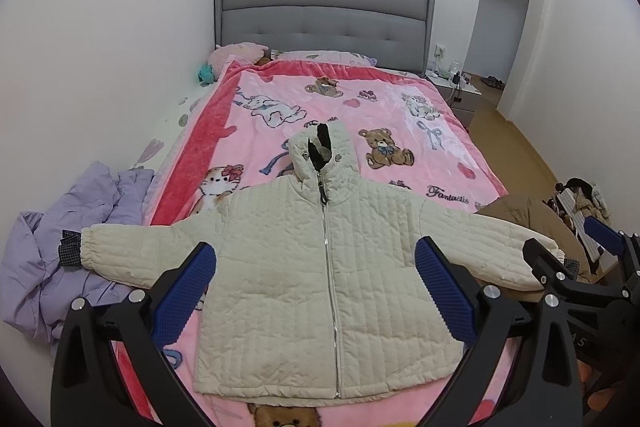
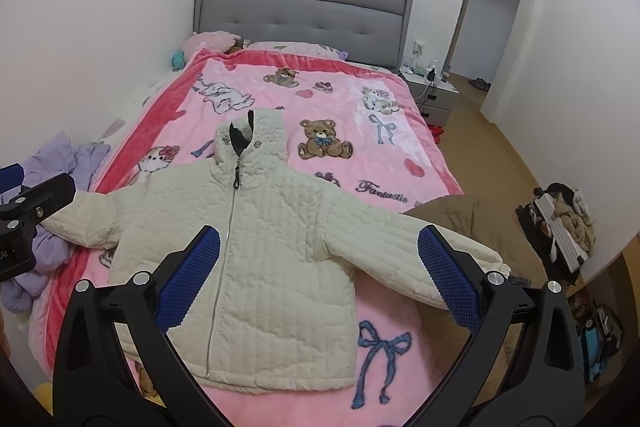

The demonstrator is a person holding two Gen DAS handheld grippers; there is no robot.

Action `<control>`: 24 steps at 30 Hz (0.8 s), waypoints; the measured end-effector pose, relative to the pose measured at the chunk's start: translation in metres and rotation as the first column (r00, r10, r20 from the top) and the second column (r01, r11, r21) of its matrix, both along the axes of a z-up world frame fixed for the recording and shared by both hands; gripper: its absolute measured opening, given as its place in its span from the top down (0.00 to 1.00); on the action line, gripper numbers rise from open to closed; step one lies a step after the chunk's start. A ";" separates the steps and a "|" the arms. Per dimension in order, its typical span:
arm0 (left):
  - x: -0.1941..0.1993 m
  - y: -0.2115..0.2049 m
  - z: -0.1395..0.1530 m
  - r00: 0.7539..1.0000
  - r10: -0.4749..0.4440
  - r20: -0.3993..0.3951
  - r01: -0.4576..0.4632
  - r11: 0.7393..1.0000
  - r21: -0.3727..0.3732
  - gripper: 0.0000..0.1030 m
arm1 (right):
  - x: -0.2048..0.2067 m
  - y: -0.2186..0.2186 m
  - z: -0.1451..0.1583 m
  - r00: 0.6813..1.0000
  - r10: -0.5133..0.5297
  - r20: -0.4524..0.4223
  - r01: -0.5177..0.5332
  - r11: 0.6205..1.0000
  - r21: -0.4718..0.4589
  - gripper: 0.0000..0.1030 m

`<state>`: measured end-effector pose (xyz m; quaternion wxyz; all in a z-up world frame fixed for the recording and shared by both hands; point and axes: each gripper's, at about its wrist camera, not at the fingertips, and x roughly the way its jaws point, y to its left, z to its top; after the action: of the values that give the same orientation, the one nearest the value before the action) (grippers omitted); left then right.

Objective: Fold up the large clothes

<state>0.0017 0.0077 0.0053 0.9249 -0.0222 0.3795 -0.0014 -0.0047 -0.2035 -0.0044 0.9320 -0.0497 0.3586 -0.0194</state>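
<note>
A cream quilted hooded jacket [image 1: 320, 267] lies flat, zipped, front up, on the pink cartoon blanket [image 1: 360, 107], sleeves spread to both sides and hood pointing to the headboard. It also shows in the right wrist view [image 2: 260, 267]. My left gripper [image 1: 316, 291] is open and empty, hovering above the jacket's body. My right gripper [image 2: 320, 275] is open and empty, above the jacket's right side and sleeve; it also shows at the right edge of the left wrist view [image 1: 576, 243]. The left gripper's finger shows at the left edge of the right wrist view [image 2: 40, 203].
A lilac garment [image 1: 68, 247] is heaped at the bed's left edge, under the jacket's left cuff. A brown garment [image 1: 532, 223] lies at the bed's right edge. A grey headboard [image 1: 320, 19], a nightstand [image 1: 456, 87], an open doorway and a cluttered rack [image 2: 564, 227] stand around.
</note>
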 end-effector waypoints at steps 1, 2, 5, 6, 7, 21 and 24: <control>0.000 0.000 0.000 1.000 -0.002 -0.001 0.002 1.000 -0.006 0.05 | 0.000 0.000 0.000 1.000 0.001 -0.001 -0.001 1.000 -0.001 0.08; 0.000 0.000 -0.001 1.000 -0.003 -0.004 0.003 1.000 -0.009 0.05 | 0.000 0.000 0.000 1.000 0.000 -0.001 0.000 1.000 -0.004 0.08; 0.001 0.001 -0.003 1.000 -0.002 -0.006 0.002 1.000 -0.008 0.05 | -0.001 0.000 -0.001 1.000 -0.004 -0.001 0.004 1.000 -0.006 0.08; 0.001 0.000 -0.003 1.000 -0.002 -0.007 0.002 1.000 -0.005 0.05 | -0.001 -0.001 -0.001 1.000 -0.004 -0.002 0.004 1.000 -0.002 0.08; 0.001 0.001 -0.004 1.000 -0.001 -0.007 0.001 1.000 -0.004 0.05 | -0.001 0.001 -0.002 1.000 0.000 -0.002 0.000 1.000 -0.002 0.08; 0.001 -0.001 -0.006 1.000 0.001 -0.002 -0.001 1.000 -0.005 0.05 | 0.000 0.002 -0.006 1.000 0.008 -0.006 -0.008 1.000 -0.006 0.08; -0.001 -0.003 -0.006 1.000 0.001 0.000 -0.001 1.000 -0.002 0.05 | 0.000 0.002 -0.006 1.000 0.011 -0.009 -0.011 1.000 -0.003 0.08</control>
<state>0.0006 0.0048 -0.0004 0.9250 -0.0231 0.3794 -0.0013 -0.0045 -0.2012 -0.0105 0.9303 -0.0534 0.3626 -0.0146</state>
